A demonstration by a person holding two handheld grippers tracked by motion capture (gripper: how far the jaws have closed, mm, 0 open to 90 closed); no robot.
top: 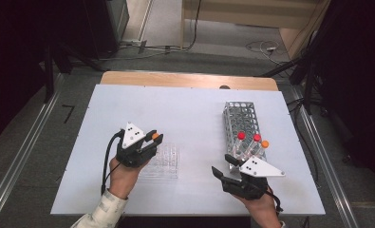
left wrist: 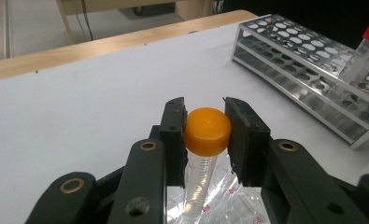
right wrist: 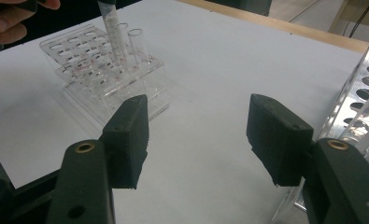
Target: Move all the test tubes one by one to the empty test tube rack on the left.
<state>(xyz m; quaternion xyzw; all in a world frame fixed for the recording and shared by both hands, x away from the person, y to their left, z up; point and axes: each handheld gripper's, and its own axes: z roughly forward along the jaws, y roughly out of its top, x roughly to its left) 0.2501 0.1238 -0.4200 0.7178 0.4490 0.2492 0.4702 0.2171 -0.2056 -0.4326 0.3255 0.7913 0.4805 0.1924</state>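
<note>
High view: a white worktop (top: 185, 109) carries a clear plastic rack (top: 164, 162) near its front edge, left of centre, and a metal wire rack (top: 242, 124) toward the right edge. Three capped tubes stand at the near end of the metal rack: two with red caps (top: 241, 136) and one with an orange cap (top: 265, 143). The left gripper (top: 154, 138) sits above the far left part of the clear rack with an orange-capped tube (top: 155, 136) between its jaws. The right gripper (top: 221, 166) rests near the front edge, just before the metal rack, jaws spread.

Left gripper view: both jaws press against the orange cap (left wrist: 208, 131) of the tube, which hangs upright with its graduated body reaching down into the clear rack (left wrist: 229, 200). The metal rack (left wrist: 308, 70) lies toward the far right, a red-capped tube (left wrist: 362, 56) leaning in it.

Right gripper view: the jaws stand wide apart with nothing between them, over bare worktop. The clear rack (right wrist: 102, 70) is beyond, the held tube (right wrist: 113, 32) entering one of its holes, beside an uncapped tube (right wrist: 138, 46). The metal rack's edge (right wrist: 359, 93) shows at right.
</note>
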